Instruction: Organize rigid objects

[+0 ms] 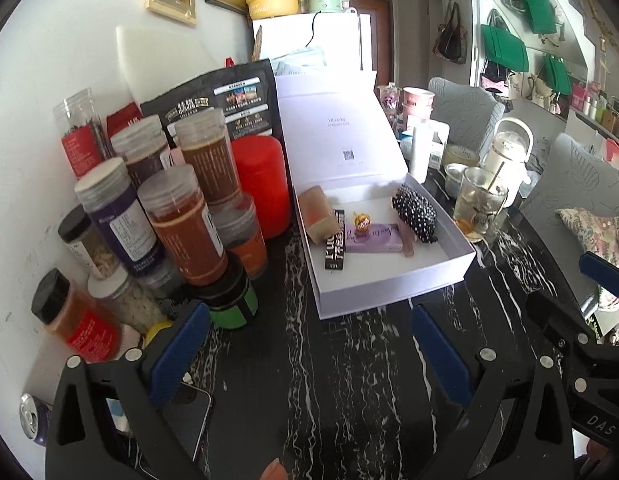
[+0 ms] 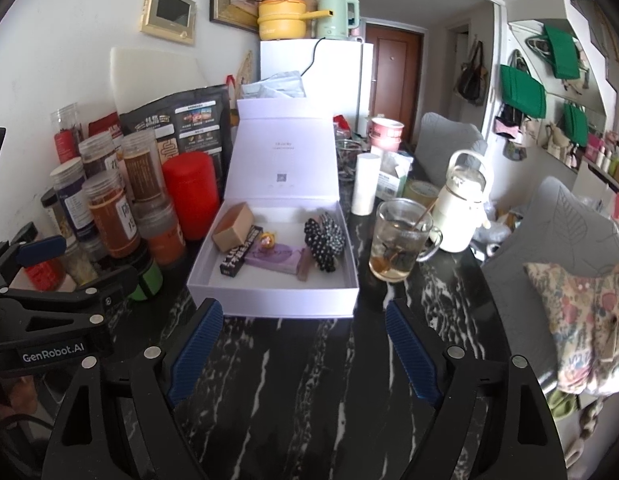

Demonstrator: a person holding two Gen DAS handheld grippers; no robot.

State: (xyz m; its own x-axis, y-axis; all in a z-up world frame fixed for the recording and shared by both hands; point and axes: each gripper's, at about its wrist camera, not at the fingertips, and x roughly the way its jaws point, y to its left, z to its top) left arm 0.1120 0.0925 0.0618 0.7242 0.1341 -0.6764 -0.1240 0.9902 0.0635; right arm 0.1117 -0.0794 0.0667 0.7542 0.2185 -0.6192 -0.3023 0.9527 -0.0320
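Phone [image 1: 189, 420] and drink can [image 1: 33, 420] seen only from left wrist. Left gripper [image 1: 305, 344] and right gripper [image 2: 305, 344] angled down over black marbled tabletop [image 2: 289, 380], both spread wide, empty. White box [image 2: 269, 296] just ahead, lid up, holding small items. Readable: "GenRobot.AI".

A lived-in home, a small flat's dining corner. The black marble desk [image 2: 309, 380] is crowded with food jars [image 1: 181, 232], a glass mug [image 2: 401, 240] and a white flask [image 2: 463, 204]. A white fridge [image 2: 329, 76] carries a yellow mini cooker [image 2: 281, 20] and a green kettle [image 2: 335, 16]. Green bags [image 2: 523, 90] hang on the wall; cushioned chairs [image 2: 565, 224] stand beside the desk.
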